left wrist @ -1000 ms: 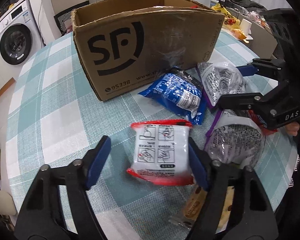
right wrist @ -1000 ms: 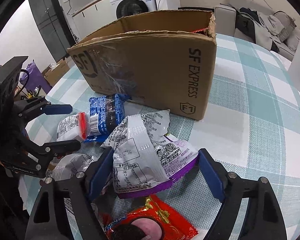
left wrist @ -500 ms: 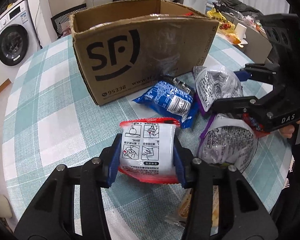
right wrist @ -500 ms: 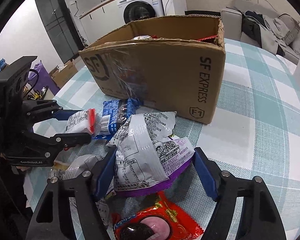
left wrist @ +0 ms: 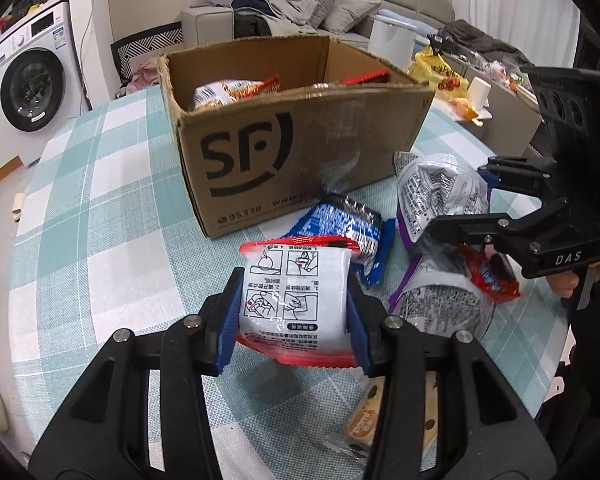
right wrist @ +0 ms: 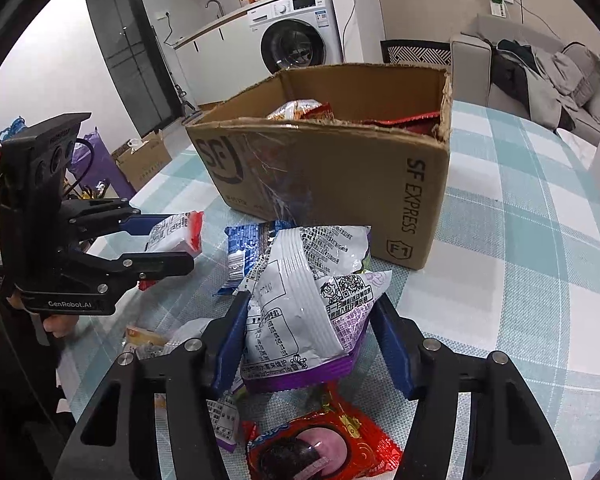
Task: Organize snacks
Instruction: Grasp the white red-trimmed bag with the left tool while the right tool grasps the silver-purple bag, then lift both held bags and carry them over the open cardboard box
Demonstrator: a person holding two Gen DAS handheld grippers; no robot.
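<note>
The left hand-held gripper [left wrist: 292, 316] points forward and downward, its blue pads [left wrist: 230, 320] pressed flat against both sides of a white, red-edged packet [left wrist: 294, 300]. The right hand-held gripper [right wrist: 312, 344] points forward and downward at a similar angle. Its jaws have just been closing around a silver-and-purple bag [right wrist: 304, 300]; the left pad touches the bag, the right pad stands just clear. Fingers [left wrist: 566, 284] of the person's right hand grip its handle.
</note>
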